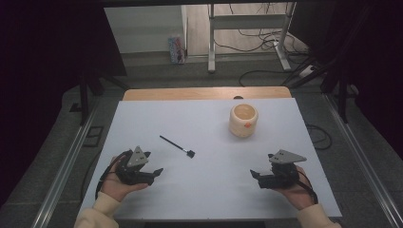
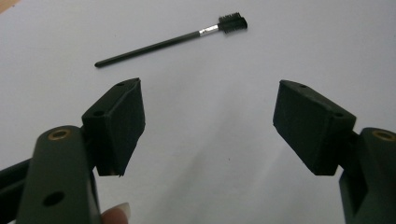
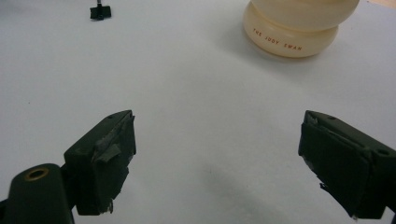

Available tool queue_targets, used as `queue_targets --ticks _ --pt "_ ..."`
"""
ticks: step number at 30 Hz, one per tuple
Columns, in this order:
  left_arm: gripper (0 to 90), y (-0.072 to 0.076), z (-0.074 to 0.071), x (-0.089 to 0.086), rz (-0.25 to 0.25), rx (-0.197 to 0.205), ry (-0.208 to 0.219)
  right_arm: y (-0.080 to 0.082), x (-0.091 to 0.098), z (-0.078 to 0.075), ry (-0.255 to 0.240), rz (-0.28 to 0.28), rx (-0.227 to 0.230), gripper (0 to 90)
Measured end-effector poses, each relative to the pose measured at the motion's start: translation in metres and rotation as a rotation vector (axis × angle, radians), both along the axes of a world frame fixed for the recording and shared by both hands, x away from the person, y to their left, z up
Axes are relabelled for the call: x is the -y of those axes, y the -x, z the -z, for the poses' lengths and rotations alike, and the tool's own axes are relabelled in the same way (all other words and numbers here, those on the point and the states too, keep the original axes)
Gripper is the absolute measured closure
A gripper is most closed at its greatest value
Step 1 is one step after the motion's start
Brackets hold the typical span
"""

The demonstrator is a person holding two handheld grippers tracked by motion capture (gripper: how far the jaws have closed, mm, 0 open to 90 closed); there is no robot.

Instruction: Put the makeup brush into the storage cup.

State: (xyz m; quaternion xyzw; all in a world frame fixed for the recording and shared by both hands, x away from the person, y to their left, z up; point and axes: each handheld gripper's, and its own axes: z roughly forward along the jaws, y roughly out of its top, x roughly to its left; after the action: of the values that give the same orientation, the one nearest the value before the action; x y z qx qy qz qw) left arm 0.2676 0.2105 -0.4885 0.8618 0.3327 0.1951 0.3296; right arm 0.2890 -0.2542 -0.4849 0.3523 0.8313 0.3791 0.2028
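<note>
Centrally, brush [image 1: 177, 146] lies amid bare table [image 1: 142, 118], far from edges.

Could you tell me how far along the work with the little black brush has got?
Nothing looks done yet: the thin black brush with a bristled head lies flat on the white table, apart from the cream round holder. The left gripper points toward it, jaws open and empty. Gripping and moving it remain; the right gripper is open and empty.
</note>
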Motion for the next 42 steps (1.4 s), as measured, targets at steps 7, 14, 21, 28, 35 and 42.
queue_targets --ticks 7,14,21,28,35,42 --pt "27.0 -0.013 -0.008 0.007 -0.050 -0.064 0.023 0.000 0.001 0.000 0.003 0.001 -0.001 10.7" --pt "26.3 -0.023 -0.012 0.015 -0.083 -0.107 0.025 0.000 0.002 0.000 0.001 0.001 0.001 10.7" --pt "25.7 -0.035 -0.015 0.022 -0.075 -0.106 0.014 -0.001 0.002 0.001 -0.003 -0.004 -0.002 10.7" --pt "25.4 -0.048 -0.019 0.029 -0.049 -0.090 -0.018 -0.001 0.003 0.001 -0.005 -0.002 -0.004 10.7" --pt "24.8 -0.058 -0.025 0.034 -0.015 -0.082 -0.035 -0.001 0.004 0.001 -0.003 -0.002 -0.005 10.7" --pt "24.2 -0.070 -0.032 0.039 0.025 -0.065 -0.053 -0.002 0.005 0.001 -0.008 -0.001 -0.007 10.7"
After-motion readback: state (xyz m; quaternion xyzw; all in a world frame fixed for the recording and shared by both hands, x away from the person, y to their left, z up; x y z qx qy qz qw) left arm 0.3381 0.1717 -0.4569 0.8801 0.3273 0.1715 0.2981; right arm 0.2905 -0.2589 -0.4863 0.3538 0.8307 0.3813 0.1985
